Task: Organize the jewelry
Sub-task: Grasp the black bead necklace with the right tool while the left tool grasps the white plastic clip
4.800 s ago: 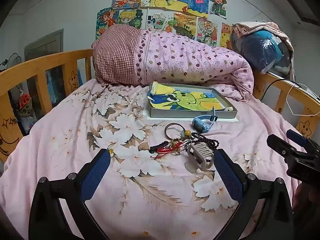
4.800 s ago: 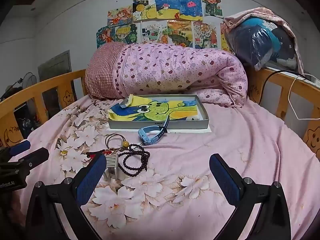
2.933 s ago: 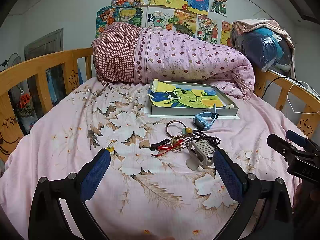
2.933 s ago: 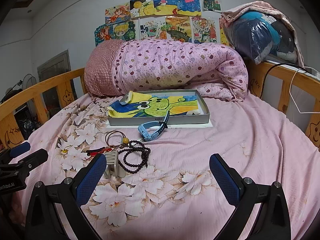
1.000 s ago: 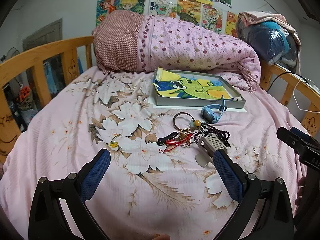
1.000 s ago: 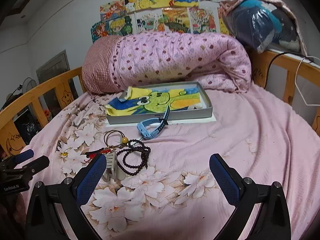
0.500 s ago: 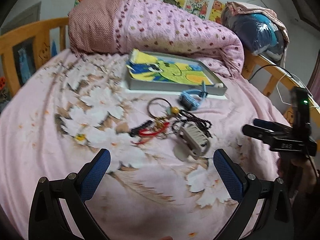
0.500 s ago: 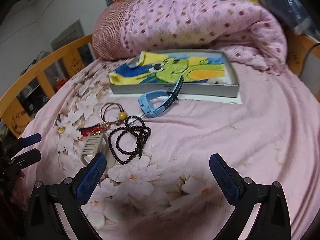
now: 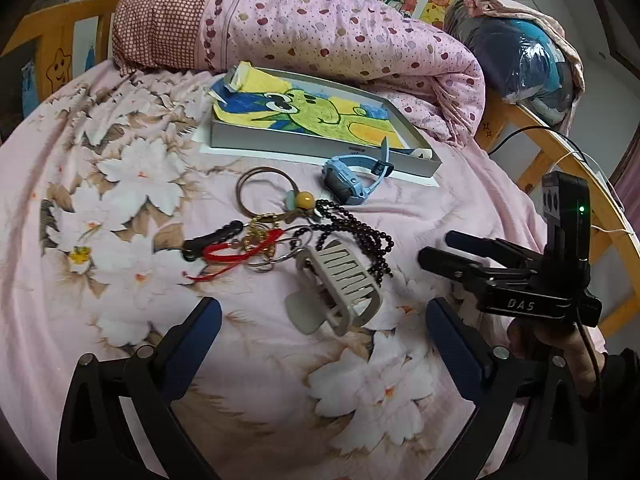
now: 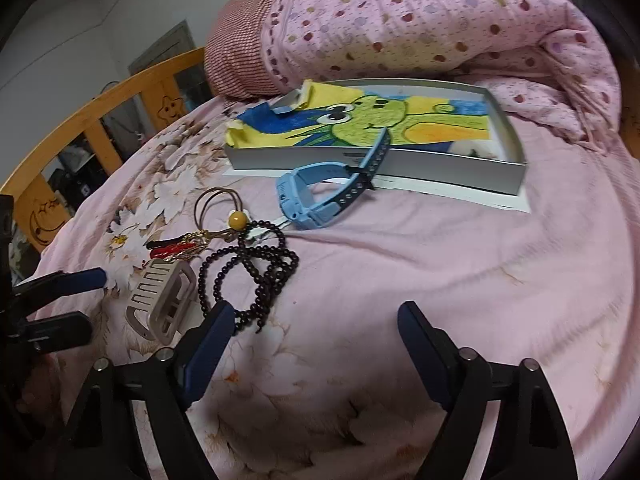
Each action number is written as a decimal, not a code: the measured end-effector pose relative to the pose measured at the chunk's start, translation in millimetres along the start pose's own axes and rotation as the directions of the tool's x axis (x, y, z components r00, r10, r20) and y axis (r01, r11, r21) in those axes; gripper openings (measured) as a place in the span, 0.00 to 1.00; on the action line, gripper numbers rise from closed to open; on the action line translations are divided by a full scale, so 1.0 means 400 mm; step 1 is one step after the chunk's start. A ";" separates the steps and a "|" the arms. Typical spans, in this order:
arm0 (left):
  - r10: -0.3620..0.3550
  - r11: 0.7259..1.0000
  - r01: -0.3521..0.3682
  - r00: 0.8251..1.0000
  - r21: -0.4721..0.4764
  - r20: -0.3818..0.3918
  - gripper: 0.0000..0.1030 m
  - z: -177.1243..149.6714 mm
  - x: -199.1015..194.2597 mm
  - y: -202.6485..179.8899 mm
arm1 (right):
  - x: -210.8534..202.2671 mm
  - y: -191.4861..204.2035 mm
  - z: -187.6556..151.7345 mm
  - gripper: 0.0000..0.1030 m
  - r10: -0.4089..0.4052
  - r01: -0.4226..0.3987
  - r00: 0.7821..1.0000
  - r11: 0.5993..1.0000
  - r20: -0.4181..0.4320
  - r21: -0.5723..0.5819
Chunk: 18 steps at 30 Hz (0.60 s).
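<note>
Bead bracelet [image 10: 256, 276] lies beside closing right tool [image 10: 314, 334].

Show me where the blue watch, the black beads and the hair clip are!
blue watch [image 10: 310, 196], right wrist view, on its face casing.
black beads [image 10: 272, 276], right wrist view, on the bunched strands.
hair clip [image 9: 340, 280], left wrist view, on its ribbed top.

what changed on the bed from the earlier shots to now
Both hand-held grippers came in closer and lower over the jewelry pile. The right hand-held gripper is closing, its jaws empty, just short of the dark bead string. The left hand-held gripper stays open near the beige hair claw. Nothing is held; the blue watch and tray lie as before.
</note>
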<state>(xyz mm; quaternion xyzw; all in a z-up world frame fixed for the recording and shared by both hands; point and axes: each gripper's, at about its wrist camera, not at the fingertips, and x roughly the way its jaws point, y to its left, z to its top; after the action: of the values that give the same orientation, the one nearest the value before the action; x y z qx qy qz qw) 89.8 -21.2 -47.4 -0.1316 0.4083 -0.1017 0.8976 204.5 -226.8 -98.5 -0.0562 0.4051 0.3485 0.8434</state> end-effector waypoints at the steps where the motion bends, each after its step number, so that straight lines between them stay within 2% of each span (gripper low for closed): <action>1: -0.001 1.000 0.001 1.000 0.000 -0.006 0.89 0.002 0.009 -0.003 | 0.006 0.001 0.002 0.74 0.010 -0.010 1.000 1.000 -0.003 -0.005; 5: 0.007 1.000 -0.007 1.000 0.003 -0.030 0.75 0.006 0.043 -0.010 | 0.030 0.002 0.010 0.61 0.057 -0.057 0.998 0.998 -0.018 -0.014; 7: 0.016 1.000 -0.016 0.999 0.003 -0.038 0.65 0.007 0.057 -0.011 | 0.046 0.004 0.013 0.57 0.079 -0.079 0.996 0.997 -0.031 -0.021; 10: 0.026 1.000 -0.027 0.998 -0.005 -0.054 0.57 0.010 0.078 -0.010 | 0.067 0.008 0.015 0.53 0.103 -0.104 0.994 0.994 -0.047 -0.028; 14: 0.021 1.000 -0.022 0.998 -0.011 -0.052 0.54 0.015 0.084 -0.012 | 0.094 0.010 0.022 0.45 0.122 -0.124 0.991 0.992 -0.062 -0.026; 18: 0.033 0.999 -0.032 0.998 0.018 -0.052 0.38 0.023 0.093 -0.025 | 0.109 0.014 0.031 0.40 0.124 -0.126 0.990 0.992 -0.061 -0.016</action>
<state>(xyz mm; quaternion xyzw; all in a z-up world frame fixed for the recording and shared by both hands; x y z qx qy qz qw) 119.8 -39.9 -64.7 -0.1145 0.4328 -0.0938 0.8893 227.8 -194.3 -120.9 -0.0497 0.4295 0.4028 0.8067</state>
